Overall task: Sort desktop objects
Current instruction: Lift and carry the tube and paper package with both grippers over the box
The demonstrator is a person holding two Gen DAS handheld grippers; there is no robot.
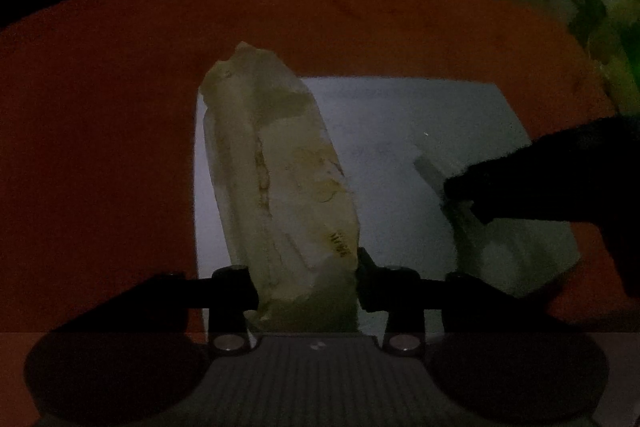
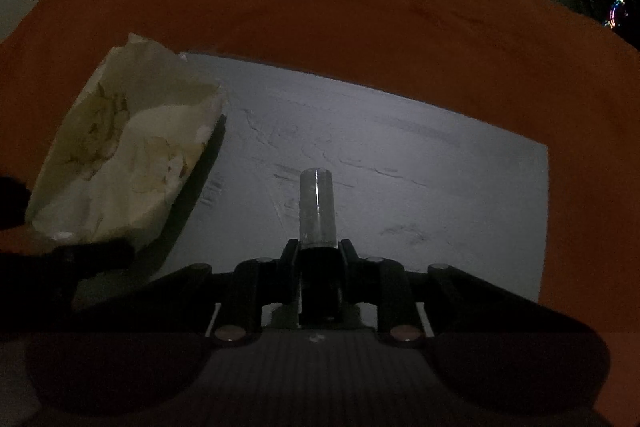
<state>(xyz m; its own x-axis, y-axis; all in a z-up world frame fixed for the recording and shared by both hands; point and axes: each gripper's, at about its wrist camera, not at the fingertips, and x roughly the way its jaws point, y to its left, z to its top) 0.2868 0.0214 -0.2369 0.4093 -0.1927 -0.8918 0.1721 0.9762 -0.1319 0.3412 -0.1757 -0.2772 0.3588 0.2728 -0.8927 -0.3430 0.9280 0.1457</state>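
Dim room, orange cloth over the table [image 2: 360, 27], grey-white board [image 2: 400, 155] lying flat on it. From where I'm driving, both claws point steeply down at that board. Left claw [image 1: 304, 287] is clamped on a crinkly pale packet [image 1: 280, 163]; its long axis runs from the jaws up toward 11 o'clock, near end pinched between the pads, far end sticking out past the board's back edge. Right claw [image 2: 319, 251] is closed tight on a small clear tube [image 2: 318, 211], axis straight out at 12 o'clock, most of it poking beyond the fingertips. In the left view the right claw sits at 3 o'clock, near but apart from the packet. Both items look gripped; my read is the next move is lift and carry, keeping the two apart.
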